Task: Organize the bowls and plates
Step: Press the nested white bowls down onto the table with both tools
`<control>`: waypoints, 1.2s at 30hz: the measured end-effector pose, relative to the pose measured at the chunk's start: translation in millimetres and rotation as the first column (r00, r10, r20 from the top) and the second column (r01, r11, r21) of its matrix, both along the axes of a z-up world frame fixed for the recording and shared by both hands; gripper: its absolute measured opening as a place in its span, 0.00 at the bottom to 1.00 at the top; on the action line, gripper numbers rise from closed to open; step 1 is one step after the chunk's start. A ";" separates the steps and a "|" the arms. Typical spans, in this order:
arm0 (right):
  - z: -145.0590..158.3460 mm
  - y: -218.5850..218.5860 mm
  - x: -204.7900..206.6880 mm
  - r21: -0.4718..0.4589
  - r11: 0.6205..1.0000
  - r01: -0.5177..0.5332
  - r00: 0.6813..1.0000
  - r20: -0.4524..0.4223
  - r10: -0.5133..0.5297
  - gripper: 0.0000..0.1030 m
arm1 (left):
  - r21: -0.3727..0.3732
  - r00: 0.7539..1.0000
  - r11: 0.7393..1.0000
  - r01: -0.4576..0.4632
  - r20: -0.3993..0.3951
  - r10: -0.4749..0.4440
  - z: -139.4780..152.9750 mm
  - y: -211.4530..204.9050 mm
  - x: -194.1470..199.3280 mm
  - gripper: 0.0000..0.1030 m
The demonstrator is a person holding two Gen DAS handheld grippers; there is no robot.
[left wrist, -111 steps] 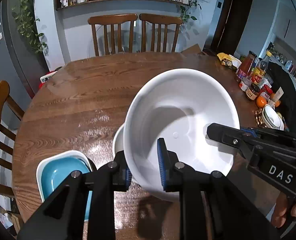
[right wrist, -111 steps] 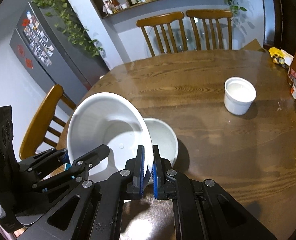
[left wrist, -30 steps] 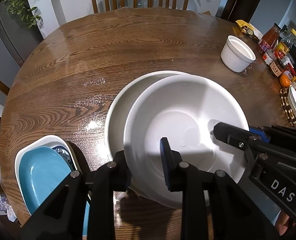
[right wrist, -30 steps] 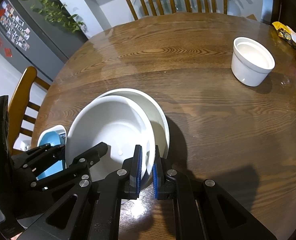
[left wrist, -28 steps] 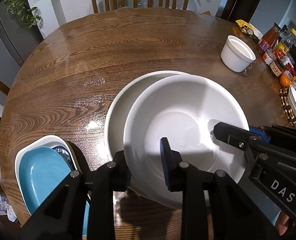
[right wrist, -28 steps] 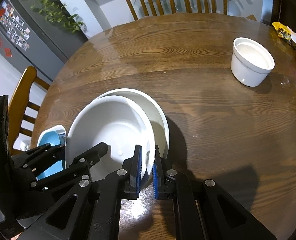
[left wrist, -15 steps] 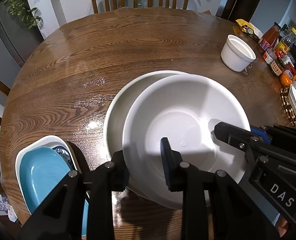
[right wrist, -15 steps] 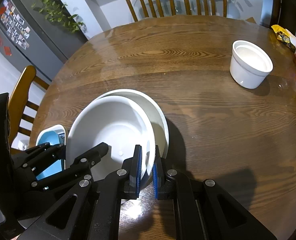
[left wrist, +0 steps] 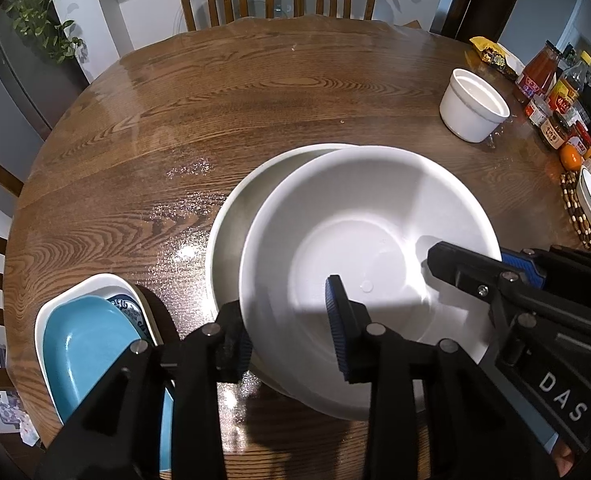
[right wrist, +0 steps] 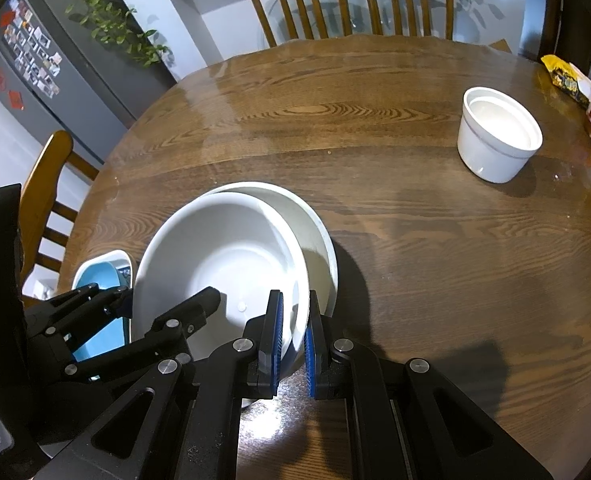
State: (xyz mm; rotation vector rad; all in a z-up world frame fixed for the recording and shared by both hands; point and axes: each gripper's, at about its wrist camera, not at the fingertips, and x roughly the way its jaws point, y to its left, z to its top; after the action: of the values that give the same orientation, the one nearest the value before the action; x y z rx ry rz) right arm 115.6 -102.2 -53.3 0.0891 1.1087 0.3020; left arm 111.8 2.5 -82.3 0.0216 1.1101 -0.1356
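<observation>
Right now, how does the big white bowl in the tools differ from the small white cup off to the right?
The big bowl is wide and shallow; the small cup is narrow with tall, straight sides. The bowl sits nested, off-centre, in another white bowl; the cup stands alone on the table. The right tool clamps the bowl's rim; nothing touches the cup. Both are plain white and look empty.

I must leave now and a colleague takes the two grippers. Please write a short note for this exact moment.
Right gripper: shut on the near rim of the upper white bowl.
Left gripper: jaws have just been opening; the same bowl's rim sits between them, the inner pad off it.
The bowl sits off-centre in the larger white bowl.
Done: the nesting, almost.
Left: release; small white bowl stands apart at the far right; blue dish lies in a white dish at the near left.
</observation>
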 end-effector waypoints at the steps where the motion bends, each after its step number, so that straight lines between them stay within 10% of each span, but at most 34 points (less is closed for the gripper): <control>1: 0.3 -0.3 0.1 0.000 1.000 0.000 1.000 0.001 0.000 0.08 | 0.001 1.000 1.000 -0.001 0.001 0.001 0.3 -0.4 0.0 0.30; 36: 4.7 2.7 -3.9 -0.005 1.000 0.001 1.000 0.018 -0.001 0.08 | 0.022 1.000 1.000 -0.003 0.010 0.003 3.1 -4.3 -1.7 0.37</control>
State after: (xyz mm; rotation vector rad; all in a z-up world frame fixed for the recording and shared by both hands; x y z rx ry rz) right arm 111.7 -99.5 -48.6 0.0822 1.0912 0.2986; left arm 110.2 -1.8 -79.1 0.0397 1.1012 -0.1205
